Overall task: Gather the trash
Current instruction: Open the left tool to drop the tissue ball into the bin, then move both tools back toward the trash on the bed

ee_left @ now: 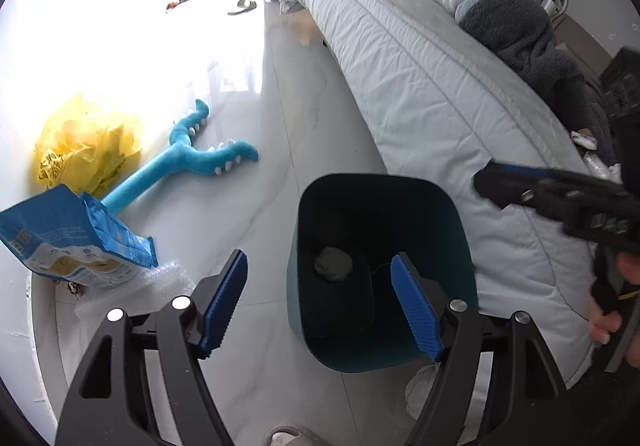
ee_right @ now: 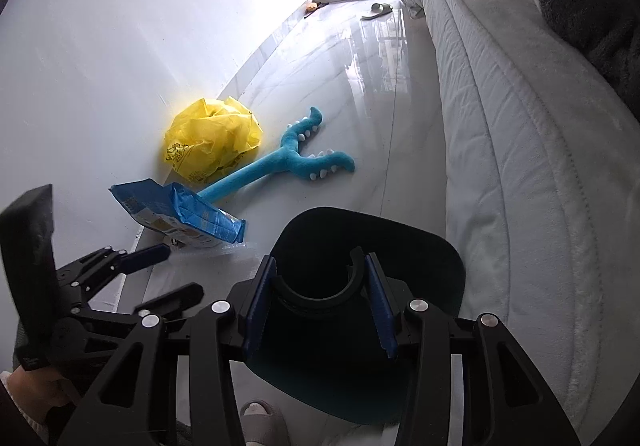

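Note:
A dark teal trash bin (ee_left: 384, 350) stands on the floor beside the bed; a grey crumpled wad (ee_left: 333, 264) lies inside it. My left gripper (ee_left: 320, 302) is open and empty, above the bin's left rim. My right gripper (ee_right: 320, 302) is shut on a black curved ring-shaped piece (ee_right: 320, 292) and holds it over the bin's opening (ee_right: 440, 246). A blue snack bag (ee_left: 72, 242), clear bubble wrap (ee_left: 156, 286) and a crumpled yellow plastic bag (ee_left: 88, 141) lie on the floor by the wall to the left. The blue bag (ee_right: 180, 215) and yellow bag (ee_right: 212, 141) also show in the right wrist view.
A blue plush toy (ee_left: 188, 157) lies on the glossy tile floor. The bed with its pale quilt (ee_left: 420, 85) runs along the right. A slipper (ee_right: 376, 10) lies near the far window. White crumpled paper (ee_left: 420, 386) lies by the bin's base.

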A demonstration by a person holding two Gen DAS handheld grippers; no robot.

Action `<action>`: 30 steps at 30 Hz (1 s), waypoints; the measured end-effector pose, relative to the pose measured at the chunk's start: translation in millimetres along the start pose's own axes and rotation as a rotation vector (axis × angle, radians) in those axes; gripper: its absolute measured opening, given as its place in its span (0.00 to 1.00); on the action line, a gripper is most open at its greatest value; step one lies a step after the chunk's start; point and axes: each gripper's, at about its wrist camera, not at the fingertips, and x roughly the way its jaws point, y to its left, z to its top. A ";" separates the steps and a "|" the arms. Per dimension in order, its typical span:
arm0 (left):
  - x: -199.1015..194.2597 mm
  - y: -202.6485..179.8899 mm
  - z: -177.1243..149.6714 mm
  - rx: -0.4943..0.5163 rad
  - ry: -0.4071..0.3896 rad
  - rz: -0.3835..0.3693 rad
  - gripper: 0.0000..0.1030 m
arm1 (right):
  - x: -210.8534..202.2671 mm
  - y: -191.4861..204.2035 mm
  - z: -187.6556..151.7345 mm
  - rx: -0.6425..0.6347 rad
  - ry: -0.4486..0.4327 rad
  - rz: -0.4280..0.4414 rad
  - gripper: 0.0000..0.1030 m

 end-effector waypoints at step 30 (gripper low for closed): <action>-111.1 -43.3 26.5 0.115 -0.389 0.009 0.76 | 91.3 -13.8 -40.0 0.011 0.238 -0.132 0.47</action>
